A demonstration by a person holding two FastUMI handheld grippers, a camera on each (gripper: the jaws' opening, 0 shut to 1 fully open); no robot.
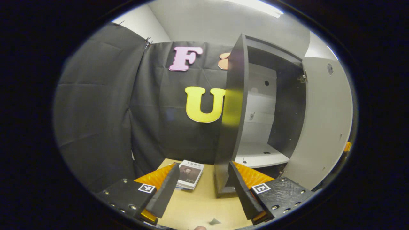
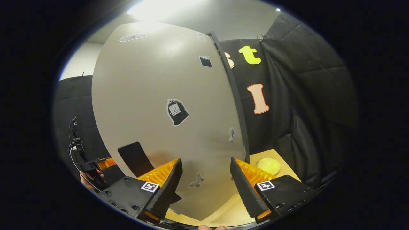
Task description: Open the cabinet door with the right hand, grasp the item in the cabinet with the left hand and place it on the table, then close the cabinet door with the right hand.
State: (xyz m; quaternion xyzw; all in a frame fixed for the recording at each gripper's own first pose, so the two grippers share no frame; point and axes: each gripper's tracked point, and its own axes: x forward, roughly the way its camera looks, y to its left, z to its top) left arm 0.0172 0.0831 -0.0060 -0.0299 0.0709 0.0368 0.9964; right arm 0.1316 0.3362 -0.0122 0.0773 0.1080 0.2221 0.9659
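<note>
One book (image 1: 190, 174) lies flat on the desk (image 1: 198, 204), cover up, just left of the cabinet (image 1: 233, 127) base and close to the black cloth wall behind. Left gripper (image 1: 204, 188) hovers over the desk with jaws wide apart, holding nothing; the book sits beyond the tip of its left finger, apart from it. Cabinet stands upright on the desk, dark-sided, pale inside, its lower shelf (image 1: 260, 156) bare apart from a few small holes and pegs. Cabinet door (image 1: 322, 127) is swung wide open to the right in the left gripper view, hinge visible near the top. In the right gripper view the door's pale outer face (image 2: 166, 111) takes up most of the frame, with several small stickers on it, one a dark bag shape near the middle. Right gripper (image 2: 206, 185) faces this door face, jaws spread wide, gripping nothing; whether the fingers touch the panel cannot be told. A round yellow object (image 2: 269, 166) rests on the desk past the door's edge, on the right. At the far left of that view, a hand (image 2: 91, 177) holds the other gripper.
</note>
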